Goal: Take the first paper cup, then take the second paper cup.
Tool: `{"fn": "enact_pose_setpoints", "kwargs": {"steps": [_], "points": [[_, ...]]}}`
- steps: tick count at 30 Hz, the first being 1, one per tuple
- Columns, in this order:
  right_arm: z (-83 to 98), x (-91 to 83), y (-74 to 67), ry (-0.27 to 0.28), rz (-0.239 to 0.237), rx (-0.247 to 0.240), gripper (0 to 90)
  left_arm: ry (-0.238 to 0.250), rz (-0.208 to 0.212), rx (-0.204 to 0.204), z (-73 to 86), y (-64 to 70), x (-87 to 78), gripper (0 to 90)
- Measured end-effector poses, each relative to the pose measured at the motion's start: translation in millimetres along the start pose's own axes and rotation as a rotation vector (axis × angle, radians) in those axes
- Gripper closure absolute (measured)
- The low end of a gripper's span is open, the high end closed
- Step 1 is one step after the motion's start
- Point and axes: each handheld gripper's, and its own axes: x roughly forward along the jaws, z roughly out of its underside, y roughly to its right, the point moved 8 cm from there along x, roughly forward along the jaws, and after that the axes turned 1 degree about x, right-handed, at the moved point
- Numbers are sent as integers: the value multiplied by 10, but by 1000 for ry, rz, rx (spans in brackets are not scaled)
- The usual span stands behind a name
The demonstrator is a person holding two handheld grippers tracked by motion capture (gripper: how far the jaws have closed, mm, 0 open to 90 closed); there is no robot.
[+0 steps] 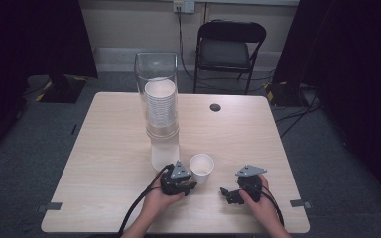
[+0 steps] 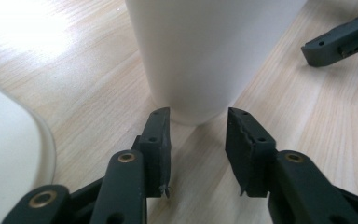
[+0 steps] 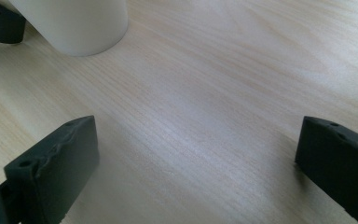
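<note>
Our left gripper [image 1: 188, 186] rests low on the table [image 1: 104, 163] in our left hand [image 1: 161, 201], its grey three-cornered plate on top and its cable trailing back toward the near edge. In the left gripper view its jaws are drawn close together with nothing between them: a narrow strip of bare wood shows in the gap, and the tips stop just short of the base of the single paper cup [image 2: 205, 56], which stands straight ahead of them, near but not clamped. From above we see that same white cup [image 1: 201, 167] standing upright and mouth up on the table, just beyond and slightly right of the left gripper, between our two hands. Our right gripper [image 1: 226, 193] sits in our right hand [image 1: 260, 201] near the front edge, to the right of the cup and apart from it; in the right gripper view its jaws stand wide apart over bare wood, holding nothing, and the cup's base [image 3: 74, 25] shows at the upper left, well ahead of them. To the left of the cup, and close to it, stands a tall clear dispenser [image 1: 158, 104] with a stack of white cups [image 1: 160, 106] inside it. Farther back on the table there is a small dark round hole [image 1: 215, 107], and behind the table a black folding chair [image 1: 229, 49] stands on the grey floor.
</note>
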Motion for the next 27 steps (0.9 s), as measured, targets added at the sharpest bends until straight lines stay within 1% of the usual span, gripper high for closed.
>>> {"fn": "enact_pose_setpoints", "kwargs": {"steps": [1, 2, 3, 4, 5, 6, 7, 8, 9, 11, 12, 14, 16, 17, 19, 20, 21, 22, 23, 24, 26, 27], "points": [[0, 0, 0, 0, 0, 0, 0, -15, -13, 5, 15, -7, -17, 481], [-1, 1, 1, 1, 0, -1, 0, -39, -38, 12, 50, -30, -46, 409], [0, 0, 2, 0, 1, -1, 0, -54, -47, 17, 72, -49, -67, 350], [0, 0, 2, 0, 1, -1, 0, -54, -47, 17, 72, -49, -67, 318], [0, 0, 2, 0, 1, -1, 0, -53, -76, -14, 119, -97, -120, 287], [-1, 0, 2, 0, 1, -1, 0, -50, -83, -10, 140, -129, -147, 263], [-1, 0, 2, 0, 1, -1, 0, -65, -92, -18, 167, -147, -173, 251], [-1, 0, 2, 0, 1, -1, 0, -65, -92, -18, 167, -147, -173, 250], [0, 0, 2, 0, 1, 0, 0, -75, -104, -23, 207, -201, -245, 249], [-1, 0, 2, 0, 1, 0, 0, -70, -113, -31, 223, -252, -306, 247], [-1, 0, 2, 0, 1, 0, 0, -70, -113, -31, 223, -252, -306, 243], [-1, 0, 2, 0, 1, 0, 0, -54, -117, -52, 223, -300, -378, 238], [-1, 0, 2, 0, 1, 0, 0, -46, -124, -48, 224, -331, -413, 238], [-1, 0, 2, 0, 1, -1, 0, -43, -121, -69, 235, -348, -437, 237], [0, 0, 1, 0, 0, 0, 0, -38, -129, -63, 238, -371, -450, 232], [-1, 0, 2, 0, 1, -1, 0, -48, -139, -66, 252, -394, -472, 231], [-1, 0, 2, 0, 1, 0, 0, -28, -139, -84, 248, -415, -485, 229], [-1, 0, 2, 0, 1, 0, 0, -28, -139, -84, 248, -415, -485, 228], [-1, 0, 2, 0, 1, 0, 0, -21, -148, -102, 242, -453, -520, 229], [-1, 0, 2, 0, 1, -1, 0, -24, -152, -90, 238, -484, -537, 228], [-1, 0, 2, 0, 1, 0, 0, -24, -159, -91, 234, -507, -552, 228], [-1, 0, 2, 0, 1, 0, 0, -12, -160, -114, 226, -521, -559, 228]]}}
